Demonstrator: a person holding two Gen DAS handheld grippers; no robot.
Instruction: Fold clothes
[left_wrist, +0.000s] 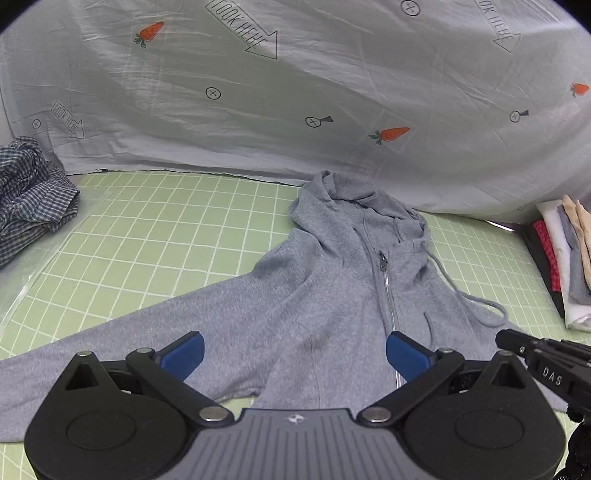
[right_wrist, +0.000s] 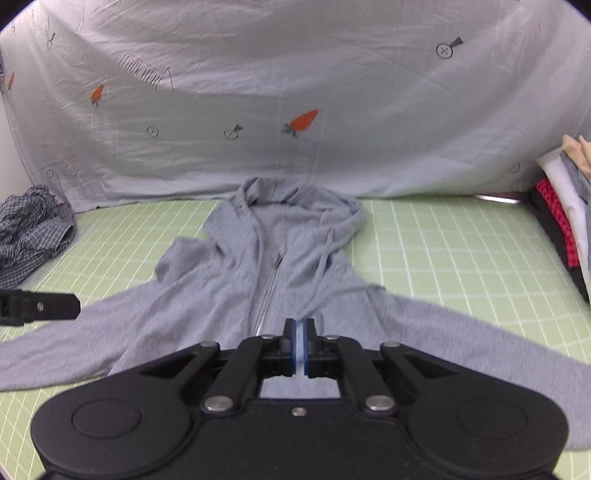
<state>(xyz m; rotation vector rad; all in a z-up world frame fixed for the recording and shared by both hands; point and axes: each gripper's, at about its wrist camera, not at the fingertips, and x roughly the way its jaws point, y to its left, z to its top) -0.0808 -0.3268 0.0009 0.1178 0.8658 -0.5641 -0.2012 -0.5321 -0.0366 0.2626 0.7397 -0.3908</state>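
The grey hoodie (right_wrist: 280, 266) lies spread face-up on the green counter (right_wrist: 443, 251), sleeves out left and right; soft, limp knit, best pinched at cuffs or hem. Left tool (left_wrist: 293, 354) gapes wide; right tool (right_wrist: 300, 345) is closed, seemingly on nothing.

Even, soft indoor light, fairly bright, with no glare. Faint shadows lie on the sheet (left_wrist: 295, 92) behind. Both views bulge fisheye-style, with dark corners. In the right view the hoodie (right_wrist: 258, 288) sleeve blurs at right.
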